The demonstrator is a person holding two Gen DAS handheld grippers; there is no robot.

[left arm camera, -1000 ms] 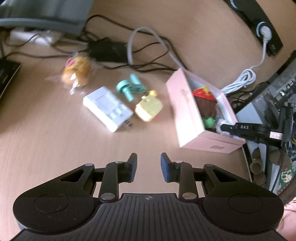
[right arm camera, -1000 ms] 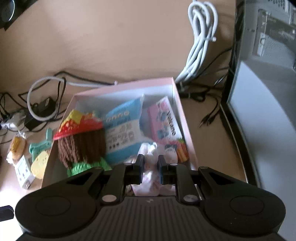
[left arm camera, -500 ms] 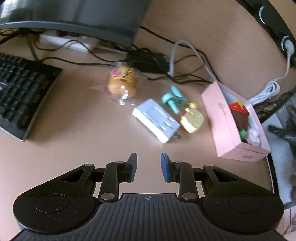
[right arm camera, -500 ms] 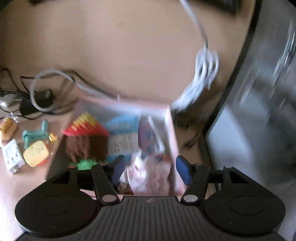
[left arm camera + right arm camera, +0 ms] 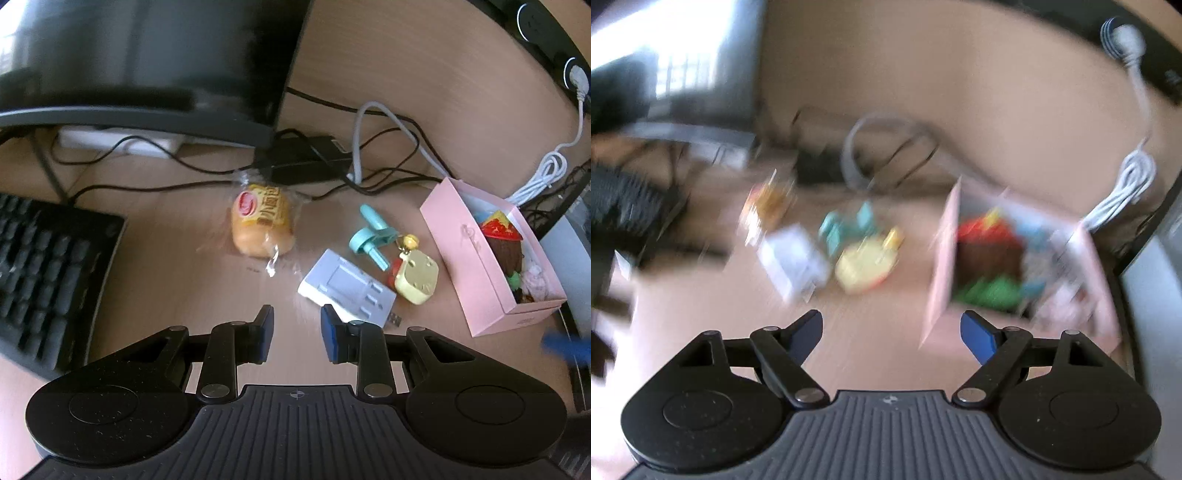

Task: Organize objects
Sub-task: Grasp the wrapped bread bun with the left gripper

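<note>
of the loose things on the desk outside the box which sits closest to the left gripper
The white charger, lying just ahead of the left gripper; the bun, teal clip and yellow keychain lie farther off.

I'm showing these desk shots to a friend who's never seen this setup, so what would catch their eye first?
Probably the pink box at the right of the desk, crammed with colourful things, a red-hatted doll on top. Next, the loose cluster left of it: a wrapped bun, a white charger, a teal clip and a yellow keychain toy. The empty right hand-held gripper has just been opening.
</note>
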